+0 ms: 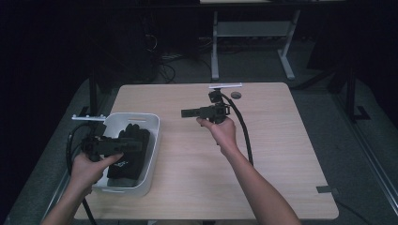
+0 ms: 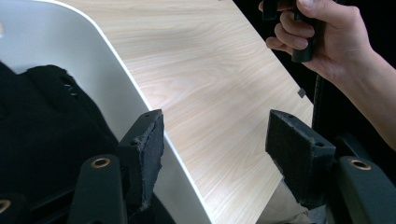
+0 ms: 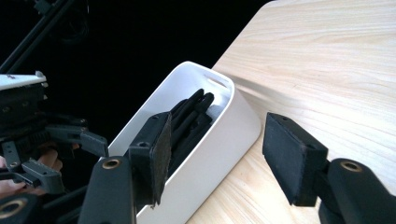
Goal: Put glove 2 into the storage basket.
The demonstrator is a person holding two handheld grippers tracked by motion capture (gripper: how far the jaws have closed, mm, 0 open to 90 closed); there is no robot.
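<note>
I have the left tongs (image 1: 136, 145) over the white bin (image 1: 155, 140) at the left side of the table (image 1: 281, 154), held level and pointing toward the table's middle. In the left gripper view their jaws stand apart with nothing between the pads; the bin's right rim runs up between them, one jaw over the inside of the bin and the other over bare wood.

The black gloves (image 1: 131, 150) lie inside the bin, fingers pointing toward its far end. In the right gripper view I see the glove fingers (image 3: 194, 116) stacked along the bin's length, reaching close to the slot handle in the far wall. In the left gripper view the dark fabric (image 2: 42, 126) sits low against the bin's wall, just beside the left jaw; I cannot tell whether they touch.

My right tongs (image 1: 185, 113) are held above the middle of the table, well apart from the bin, pointing left toward it. Their jaws are apart too, and empty, framing the bin's near corner and the wood beside it.

A small dark round disc (image 1: 236, 95) lies near the table's far edge.
</note>
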